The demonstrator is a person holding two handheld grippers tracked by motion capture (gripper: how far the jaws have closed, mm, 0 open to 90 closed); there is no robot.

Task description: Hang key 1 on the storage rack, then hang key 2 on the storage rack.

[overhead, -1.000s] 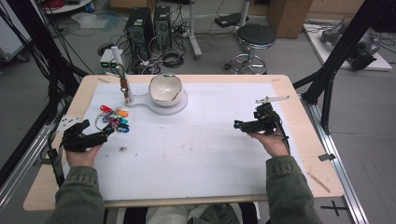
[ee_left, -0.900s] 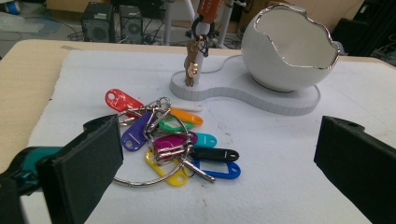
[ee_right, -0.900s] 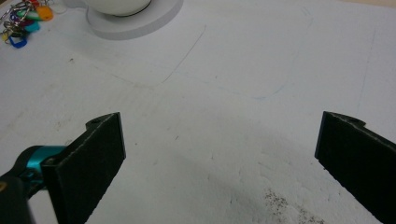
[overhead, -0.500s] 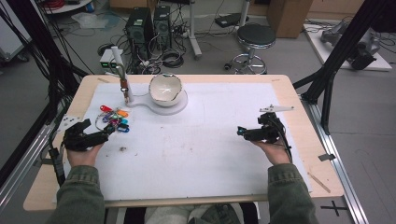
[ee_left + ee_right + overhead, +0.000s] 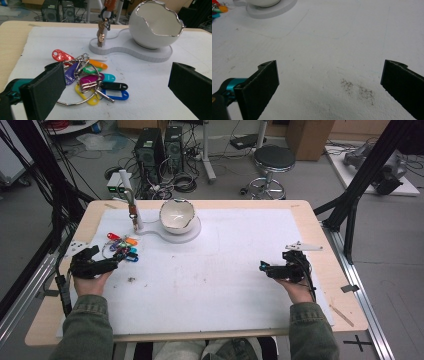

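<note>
A bunch of coloured key tags on a metal ring (image 5: 88, 80) (image 5: 122, 248) lies on the white mat near the left side. My left gripper (image 5: 112, 263) (image 5: 117, 92) rests just short of it, jaws wide open, the tags lying between and ahead of them. Behind the tags stands a white cracked-egg bowl (image 5: 176, 213) (image 5: 156, 23) on a white base with a post (image 5: 134, 215) (image 5: 103, 27) that carries small hanging ornaments. My right gripper (image 5: 263, 266) (image 5: 329, 87) sits open over bare mat at the right, nothing between its jaws.
The white mat (image 5: 215, 270) covers most of the wooden table (image 5: 320, 225). A small dark smudge (image 5: 357, 90) marks the mat ahead of the right gripper. A stool (image 5: 271, 160) and computer towers (image 5: 160, 147) stand on the floor beyond the table.
The right gripper has drawn back toward the near right part of the table and lowered to the mat. The left gripper has stayed by the key tags.
</note>
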